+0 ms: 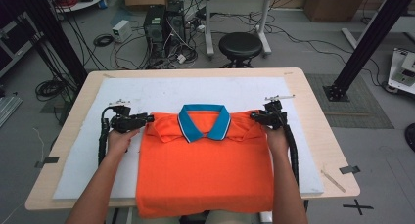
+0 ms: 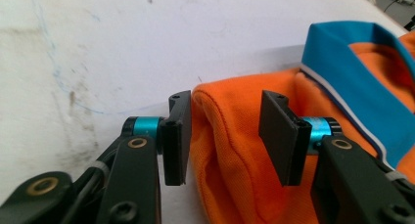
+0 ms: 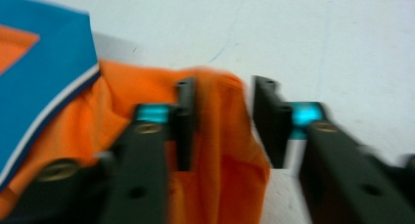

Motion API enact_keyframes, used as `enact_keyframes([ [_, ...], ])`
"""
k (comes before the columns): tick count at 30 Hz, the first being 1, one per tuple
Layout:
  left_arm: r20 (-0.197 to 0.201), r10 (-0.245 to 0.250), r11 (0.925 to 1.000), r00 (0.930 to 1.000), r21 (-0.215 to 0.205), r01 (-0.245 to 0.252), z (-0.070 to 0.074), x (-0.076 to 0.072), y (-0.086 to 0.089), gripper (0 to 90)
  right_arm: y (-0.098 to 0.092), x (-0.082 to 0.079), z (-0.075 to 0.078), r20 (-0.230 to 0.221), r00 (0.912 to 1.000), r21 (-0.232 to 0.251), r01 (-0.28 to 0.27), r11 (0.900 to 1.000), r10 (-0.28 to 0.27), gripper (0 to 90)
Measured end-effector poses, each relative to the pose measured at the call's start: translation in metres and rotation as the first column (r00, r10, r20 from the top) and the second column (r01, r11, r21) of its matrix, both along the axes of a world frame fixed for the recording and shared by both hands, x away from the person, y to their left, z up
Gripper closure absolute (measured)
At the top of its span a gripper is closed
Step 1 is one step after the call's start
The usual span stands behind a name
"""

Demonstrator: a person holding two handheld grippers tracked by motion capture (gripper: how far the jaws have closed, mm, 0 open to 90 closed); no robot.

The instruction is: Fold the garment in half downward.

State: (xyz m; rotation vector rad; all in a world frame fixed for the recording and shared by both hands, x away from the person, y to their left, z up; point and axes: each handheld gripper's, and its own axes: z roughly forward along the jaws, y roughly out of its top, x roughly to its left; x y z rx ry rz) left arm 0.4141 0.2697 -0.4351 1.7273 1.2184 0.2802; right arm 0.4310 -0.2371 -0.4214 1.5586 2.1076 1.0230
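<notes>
An orange polo shirt [image 1: 205,170] with a blue collar [image 1: 204,121] lies folded on the white mat [image 1: 195,89], its hem hanging over the near table edge. My left gripper [image 1: 149,119] is at the shirt's left shoulder. In the left gripper view its jaws [image 2: 225,136] stand apart around a fold of orange cloth [image 2: 220,111], and the right pad is clear of it. My right gripper [image 1: 254,116] is at the right shoulder. In the blurred right gripper view its jaws [image 3: 222,121] straddle the shirt's corner [image 3: 215,150] with a gap beside the right pad.
The mat covers most of a wooden table [image 1: 323,136]. Beyond the far edge stand a black stool [image 1: 240,45], computer cases [image 1: 164,26] and floor cables. A black frame post [image 1: 372,33] rises at the right. Tape marks [image 1: 350,169] sit near the right front corner.
</notes>
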Motion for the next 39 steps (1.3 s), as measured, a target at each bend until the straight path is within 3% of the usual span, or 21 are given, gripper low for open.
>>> enact_keyframes([
  [1,0.047,0.002,0.9999,0.9989,-0.015,-0.002,0.006,-0.007,0.004,50.5,-0.006,-0.004,0.005,0.028,0.9991,0.042,0.029,0.999,-0.030,52.5],
  [2,0.047,0.002,0.9999,0.9989,-0.015,-0.002,0.006,-0.007,0.004,49.1,-0.010,-0.008,0.008,0.054,0.9978,0.064,0.036,0.997,-0.039,50.8],
  [3,0.077,0.000,0.9993,0.9970,-0.037,0.003,0.010,-0.013,0.009,47.8,-0.013,-0.011,0.011,0.071,0.9964,0.078,0.041,0.996,-0.047,50.7],
  [7,0.115,-0.035,0.9952,0.9927,-0.087,0.045,0.014,-0.023,0.012,46.3,-0.019,-0.022,0.014,0.085,0.9964,0.131,-0.016,0.991,0.005,51.2],
  [9,0.121,-0.049,0.9937,0.9914,-0.094,0.061,0.014,-0.026,0.010,45.3,-0.017,-0.026,0.012,0.081,0.9960,0.128,-0.049,0.991,0.039,51.5],
  [12,0.120,-0.131,0.9829,0.9841,-0.113,0.145,0.010,-0.031,0.001,41.2,-0.013,-0.030,0.006,0.052,0.9954,0.116,-0.087,0.989,0.081,51.7],
  [13,0.120,-0.131,0.9829,0.9841,-0.113,0.145,0.010,-0.031,0.001,39.9,-0.011,-0.030,0.004,0.042,0.9949,0.109,-0.095,0.989,0.091,51.7],
  [14,0.095,-0.162,0.9817,0.9823,-0.086,0.170,0.007,-0.031,-0.006,37.2,-0.009,-0.030,0.001,0.030,0.9948,0.088,-0.100,0.991,0.098,51.7],
  [18,0.079,-0.177,0.9818,0.9811,-0.056,0.181,0.004,-0.030,-0.017,34.0,-0.004,-0.031,-0.003,0.006,0.9946,0.054,-0.104,0.993,0.104,53.6],
  [19,0.083,-0.181,0.9821,0.9799,-0.037,0.185,0.002,-0.031,-0.023,36.5,-0.002,-0.031,-0.004,0.003,0.9913,0.046,-0.132,0.990,0.132,66.1],
  [21,0.081,-0.190,0.9817,0.9784,0.011,0.190,-0.001,-0.031,-0.028,50.7,-0.001,-0.033,-0.003,0.010,0.9878,0.045,-0.156,0.987,0.155,82.0],
  [22,0.081,-0.190,0.9817,0.9784,0.011,0.190,-0.001,-0.031,-0.028,62.6,-0.001,-0.034,-0.003,0.012,0.9879,0.054,-0.155,0.986,0.155,84.5],
  [23,0.069,-0.178,0.9838,0.9817,0.036,0.176,-0.002,-0.032,-0.031,62.6,-0.001,-0.034,-0.003,0.012,0.9879,0.054,-0.155,0.986,0.155,84.5],
  [24,0.071,-0.164,0.9860,0.9838,0.041,0.162,-0.004,-0.033,-0.032,78.7,-0.002,-0.035,-0.002,0.018,0.9884,0.064,-0.152,0.986,0.151,85.2],
  [25,0.077,-0.154,0.9880,0.9851,0.026,0.152,-0.005,-0.034,-0.032,84.8,-0.005,-0.038,-0.001,0.032,0.9877,0.074,-0.155,0.985,0.153,85.9],
  [28,0.086,-0.158,0.9874,0.9836,0.016,0.158,-0.004,-0.037,-0.030,85.3,-0.008,-0.045,0.001,0.058,0.9858,0.087,-0.162,0.983,0.157,86.1],
  [29,0.101,-0.164,0.9859,0.9813,-0.018,0.167,-0.001,-0.042,-0.026,85.3,-0.010,-0.048,0.002,0.071,0.9845,0.093,-0.167,0.982,0.161,86.1],
  [30,0.101,-0.164,0.9859,0.9813,-0.018,0.167,-0.001,-0.042,-0.026,85.3,-0.011,-0.051,0.003,0.082,0.9831,0.095,-0.171,0.981,0.164,86.1],
  [31,0.119,-0.174,0.9825,0.9776,-0.048,0.180,0.002,-0.049,-0.020,85.3,-0.013,-0.055,0.004,0.093,0.9817,0.094,-0.175,0.980,0.167,86.1],
  [35,0.144,-0.196,0.9764,0.9700,-0.064,0.206,0.007,-0.059,-0.011,85.3,-0.019,-0.064,0.009,0.118,0.9770,0.100,-0.190,0.977,0.177,86.1],
  [39,0.178,-0.232,0.9664,0.9564,-0.071,0.247,0.014,-0.078,0.001,85.3,-0.023,-0.080,0.019,0.154,0.9668,0.093,-0.220,0.971,0.204,86.2],
])
